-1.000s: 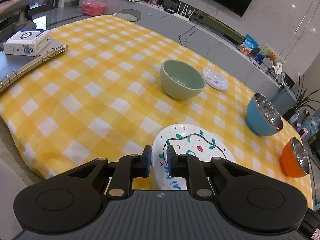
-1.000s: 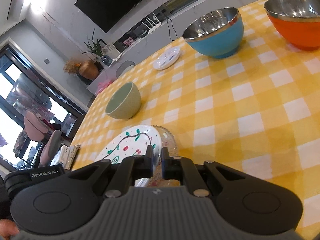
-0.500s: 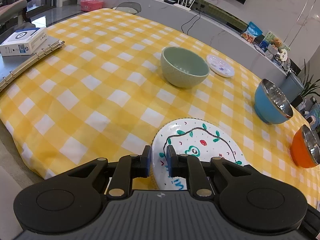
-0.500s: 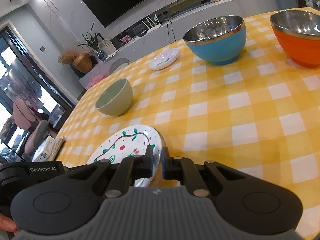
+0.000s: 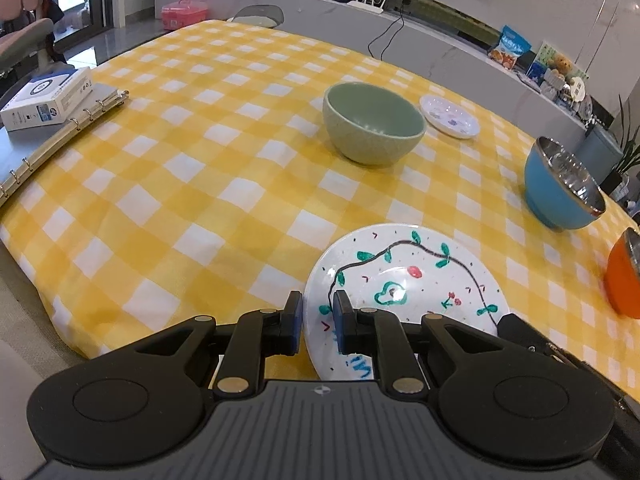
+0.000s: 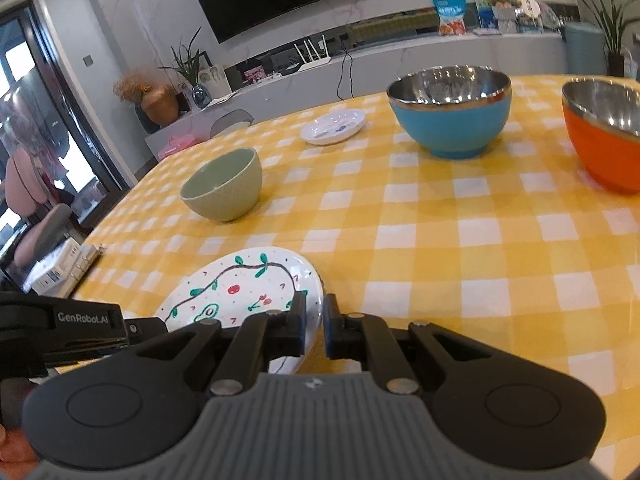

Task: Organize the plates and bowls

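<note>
A white plate [image 5: 404, 280] painted with a green vine and red cherries sits low over the yellow checked cloth. My left gripper [image 5: 317, 318] is shut on its near-left rim. My right gripper [image 6: 314, 322] is shut on the opposite rim of the same plate [image 6: 240, 292]. I cannot tell whether the plate rests on the cloth. Beyond it stand a green bowl [image 5: 374, 128], a small white plate [image 5: 450, 116], a blue steel-lined bowl [image 5: 560, 188] and an orange one [image 5: 624, 276].
A ring binder [image 5: 60, 136] and a white box [image 5: 44, 98] lie past the cloth's left edge. The table's front edge [image 5: 60, 320] falls away close to my left gripper. A long counter [image 6: 400, 48] with a router, snacks and plants runs behind the table.
Both wrists have rolled, so the table looks more level in both views. The grip on the painted plate is unchanged. A clear glass edge seen beside the plate in the right wrist view no longer shows.
</note>
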